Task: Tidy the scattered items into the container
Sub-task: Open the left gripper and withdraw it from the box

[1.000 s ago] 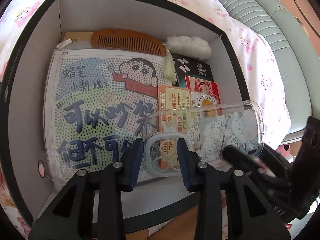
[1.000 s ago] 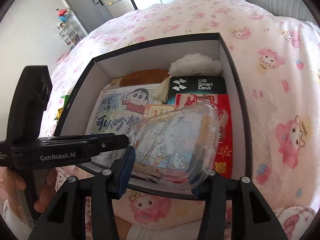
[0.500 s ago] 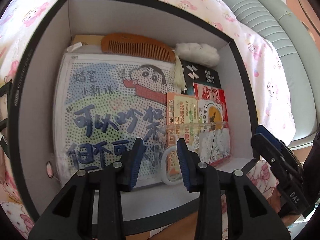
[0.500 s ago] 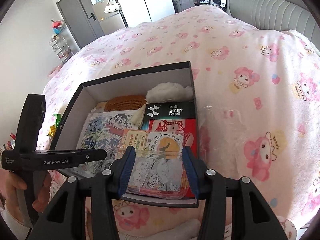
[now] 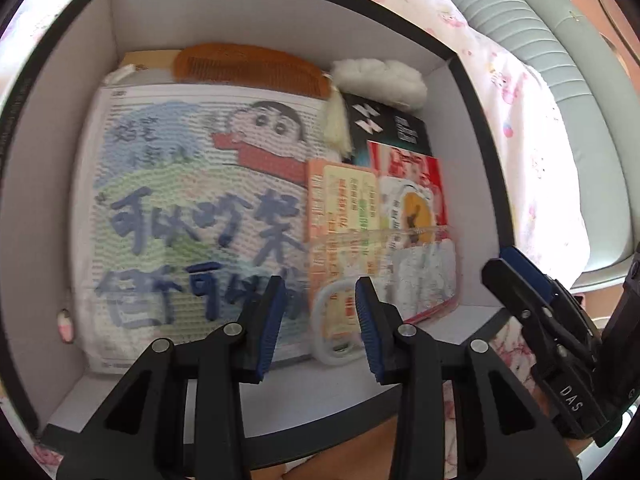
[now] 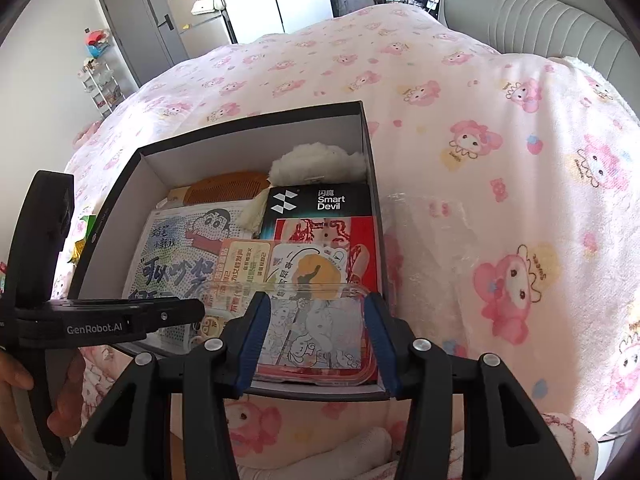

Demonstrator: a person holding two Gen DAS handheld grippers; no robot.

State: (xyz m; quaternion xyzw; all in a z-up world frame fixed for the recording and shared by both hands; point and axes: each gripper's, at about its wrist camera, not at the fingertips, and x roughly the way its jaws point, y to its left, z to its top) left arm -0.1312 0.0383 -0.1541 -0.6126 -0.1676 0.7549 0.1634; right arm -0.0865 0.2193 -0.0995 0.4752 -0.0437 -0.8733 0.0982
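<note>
One pink cartoon-print bed cover [image 6: 460, 120] carries one black-rimmed white cardboard box [image 6: 256, 132], centre frame. Inside it, lower right, lies one clear plastic phone case [image 6: 316, 328]. Both the left gripper [image 5: 320, 320] and the right gripper [image 6: 316, 340] are apart, holding nothing. Only the left view shows the case's white ring [image 5: 332, 324].

The bed [image 6: 460, 92] is covered with a pink cartoon blanket [image 6: 520, 200]. A black box [image 6: 368, 152] and a transparent plastic wrap [image 6: 432, 240] are laid on it.

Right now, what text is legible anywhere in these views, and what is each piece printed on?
"Smart Devil": black flat box in the cardboard storage box.
"GenRobot.AI": left gripper body.
"DAS": right gripper body.
Chinese lettering on the cartoon bead-art sheet and orange card: too blurred to transcribe.
</note>
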